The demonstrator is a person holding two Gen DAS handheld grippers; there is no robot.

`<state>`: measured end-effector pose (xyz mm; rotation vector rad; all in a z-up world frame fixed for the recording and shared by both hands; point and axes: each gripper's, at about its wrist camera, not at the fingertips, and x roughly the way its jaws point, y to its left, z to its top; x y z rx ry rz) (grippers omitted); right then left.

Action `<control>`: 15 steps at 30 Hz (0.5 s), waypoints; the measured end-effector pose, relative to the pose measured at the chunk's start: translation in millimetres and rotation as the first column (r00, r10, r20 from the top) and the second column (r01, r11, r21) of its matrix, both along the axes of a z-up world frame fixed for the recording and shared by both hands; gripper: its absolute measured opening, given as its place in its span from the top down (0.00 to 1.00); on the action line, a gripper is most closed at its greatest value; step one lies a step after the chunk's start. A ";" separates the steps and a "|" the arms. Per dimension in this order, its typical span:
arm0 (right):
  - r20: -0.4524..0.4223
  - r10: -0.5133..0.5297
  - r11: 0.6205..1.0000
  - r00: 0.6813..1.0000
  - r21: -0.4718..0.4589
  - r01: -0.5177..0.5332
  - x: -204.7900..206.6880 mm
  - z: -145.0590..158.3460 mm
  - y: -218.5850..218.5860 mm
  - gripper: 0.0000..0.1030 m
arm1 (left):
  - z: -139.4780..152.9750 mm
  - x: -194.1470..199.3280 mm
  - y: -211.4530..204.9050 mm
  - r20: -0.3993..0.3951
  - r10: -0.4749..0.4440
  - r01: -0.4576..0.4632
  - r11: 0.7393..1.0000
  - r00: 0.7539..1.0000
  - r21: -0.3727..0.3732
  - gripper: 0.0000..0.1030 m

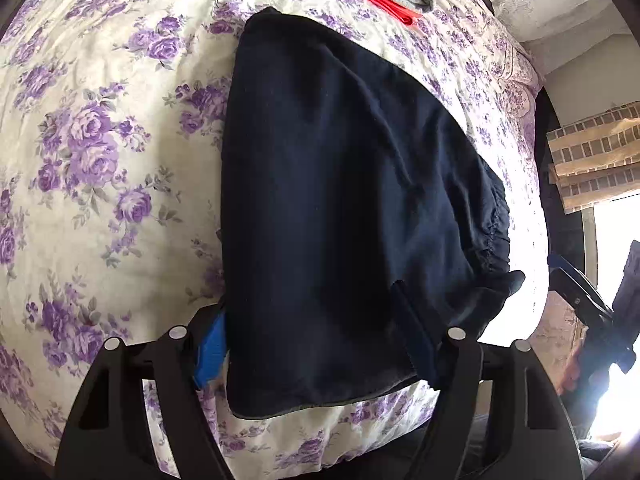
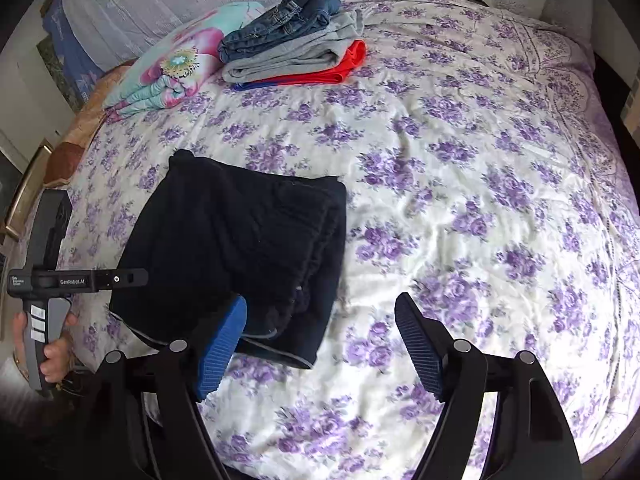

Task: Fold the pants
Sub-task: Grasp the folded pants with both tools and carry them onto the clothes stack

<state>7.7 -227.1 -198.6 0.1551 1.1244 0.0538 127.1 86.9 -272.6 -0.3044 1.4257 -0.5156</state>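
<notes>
Dark navy pants (image 2: 240, 252) lie folded into a compact rectangle on the floral bedspread (image 2: 460, 200). In the left wrist view the pants (image 1: 344, 208) fill the middle, and my left gripper (image 1: 316, 348) stands open with its near edge lying between the blue pads (image 1: 210, 350). My right gripper (image 2: 320, 344) is open and empty, hovering just above the bed at the pants' near right corner, its left pad (image 2: 224, 344) over the cloth's edge. The left gripper's body (image 2: 44, 280) shows at the far left in the right wrist view.
A stack of folded clothes (image 2: 296, 48), jeans on grey on red, sits at the far side of the bed. A folded floral blanket (image 2: 180, 64) lies left of it. Pillows line the headboard. The bed edge and a window are at right in the left wrist view.
</notes>
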 end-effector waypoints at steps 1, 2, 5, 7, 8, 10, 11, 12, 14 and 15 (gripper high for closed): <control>-0.010 0.014 1.000 1.000 0.008 -0.014 8.3 -6.0 4.2 0.25 | 4.7 -1.1 3.1 0.003 0.012 -0.011 1.000 1.000 -0.013 0.33; -0.028 0.028 0.999 0.999 0.020 -0.027 17.4 -13.7 8.5 0.25 | 9.0 -2.3 7.3 0.006 0.021 -0.020 0.999 1.000 -0.027 0.33; -0.099 0.028 0.999 0.995 0.021 -0.026 37.4 -45.0 17.7 0.25 | 10.1 -8.8 16.2 0.005 0.023 -0.023 0.998 1.000 -0.055 0.32; -0.190 0.006 1.000 0.982 0.007 -0.005 42.6 -71.0 17.2 0.24 | -1.4 -10.4 16.6 -0.030 0.013 -0.015 0.999 0.999 -0.040 0.32; -0.226 -0.008 0.996 0.974 0.082 0.027 41.0 -79.0 12.4 0.24 | -7.7 -11.3 15.5 -0.056 0.008 -0.010 0.999 0.998 -0.033 0.32; -0.331 -0.006 0.952 0.944 0.287 0.107 35.5 -95.5 1.5 0.24 | -8.6 -14.8 11.1 -0.053 0.001 -0.003 0.999 0.999 -0.038 0.32; -0.364 0.005 0.928 0.931 0.348 0.131 32.4 -102.3 -0.5 0.23 | -7.3 -17.1 10.1 -0.044 -0.006 0.005 0.999 0.999 -0.039 0.32; -0.370 0.016 0.921 0.929 0.367 0.131 30.3 -106.4 0.5 0.23 | -7.6 -18.1 9.2 -0.042 -0.013 0.011 0.999 0.999 -0.041 0.32; -0.350 0.034 0.924 0.936 0.367 0.104 33.0 -110.7 5.4 0.19 | -12.8 -13.1 8.1 -0.064 -0.017 0.014 0.999 0.998 -0.044 0.31; -0.335 0.036 0.919 0.941 0.380 0.100 37.3 -111.0 8.2 0.19 | -16.9 -7.0 7.1 -0.087 -0.014 0.011 0.999 0.996 -0.045 0.31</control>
